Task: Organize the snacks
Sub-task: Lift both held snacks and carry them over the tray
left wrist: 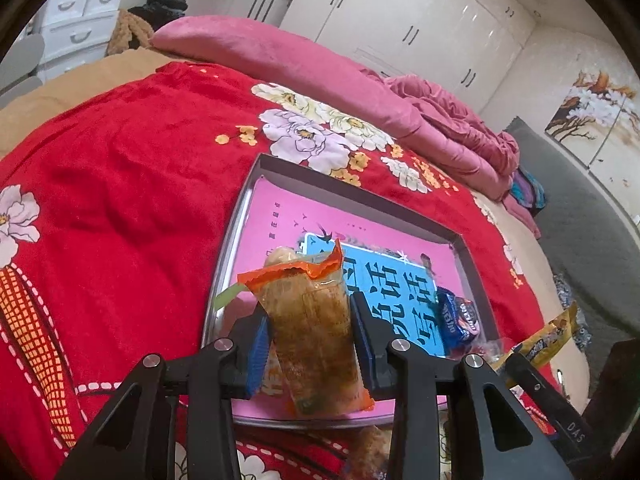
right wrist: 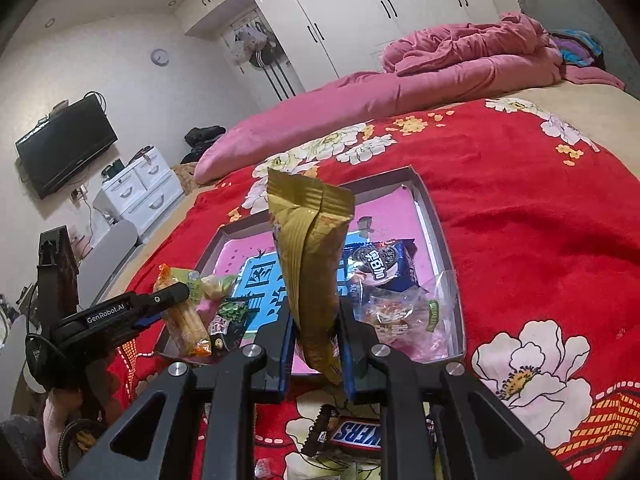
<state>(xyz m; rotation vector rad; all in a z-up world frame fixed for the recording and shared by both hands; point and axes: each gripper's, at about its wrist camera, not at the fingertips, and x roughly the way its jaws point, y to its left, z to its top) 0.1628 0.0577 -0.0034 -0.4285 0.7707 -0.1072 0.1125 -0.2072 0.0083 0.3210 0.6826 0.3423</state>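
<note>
My bed's red floral blanket (right wrist: 520, 208) carries the tray (right wrist: 438, 216), a Snickers bar (right wrist: 352, 434) and pink quilts (right wrist: 460, 60).

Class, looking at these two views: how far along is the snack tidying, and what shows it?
Partly done. The blue cookie pack and clear packet already lie in the tray. The left gripper holds an orange packet, the right gripper a gold packet. The Snickers bar lies on the red blanket.

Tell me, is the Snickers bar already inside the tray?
No, the Snickers bar lies on the red blanket in front of the tray, outside its near rim, under the right gripper.
</note>
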